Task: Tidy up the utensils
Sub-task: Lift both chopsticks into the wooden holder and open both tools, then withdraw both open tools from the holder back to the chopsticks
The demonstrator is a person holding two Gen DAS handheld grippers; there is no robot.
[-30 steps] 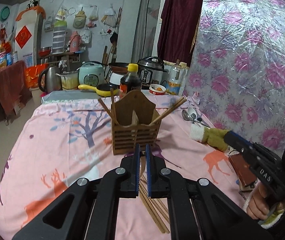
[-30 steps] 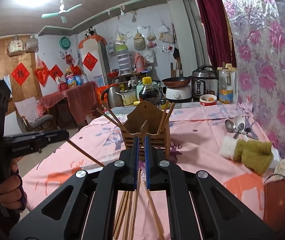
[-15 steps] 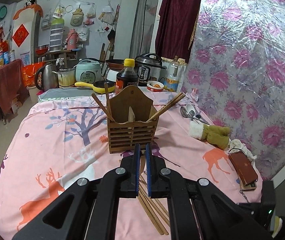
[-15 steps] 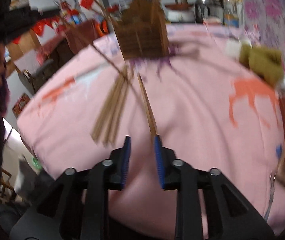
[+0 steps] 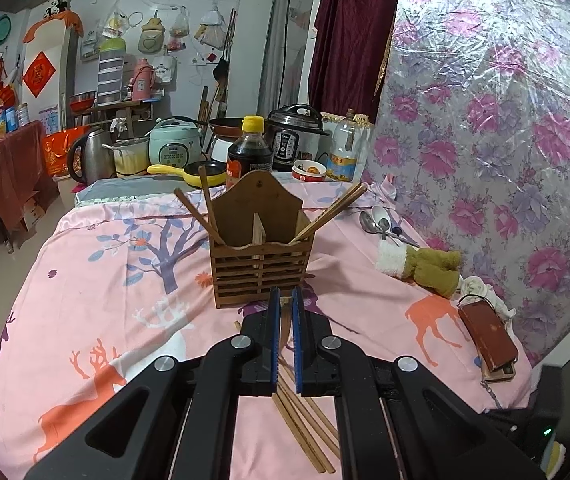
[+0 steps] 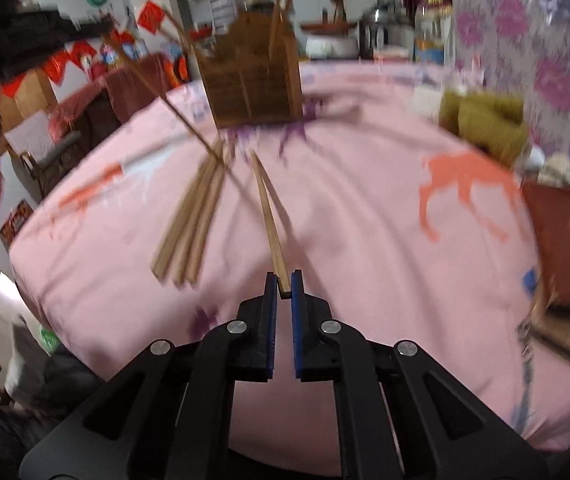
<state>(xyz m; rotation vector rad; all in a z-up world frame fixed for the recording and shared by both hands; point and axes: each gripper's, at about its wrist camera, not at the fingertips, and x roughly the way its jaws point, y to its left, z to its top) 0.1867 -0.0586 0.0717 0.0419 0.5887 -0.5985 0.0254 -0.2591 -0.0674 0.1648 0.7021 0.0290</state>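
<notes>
Right wrist view shows the right claw (image 6: 283, 285), its jaws having just closed, pinching the near end of a chopstick (image 6: 269, 220) lying on the pink-clothed table (image 6: 365, 240), so lifting it into the wooden holder (image 6: 251, 80) seems next.

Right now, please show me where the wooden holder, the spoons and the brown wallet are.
wooden holder (image 5: 260, 276), left wrist view, on its slatted front wall.
spoons (image 5: 373, 221), left wrist view, on the bowls, right of the holder.
brown wallet (image 5: 488, 332), left wrist view, on the middle of its cover.
</notes>
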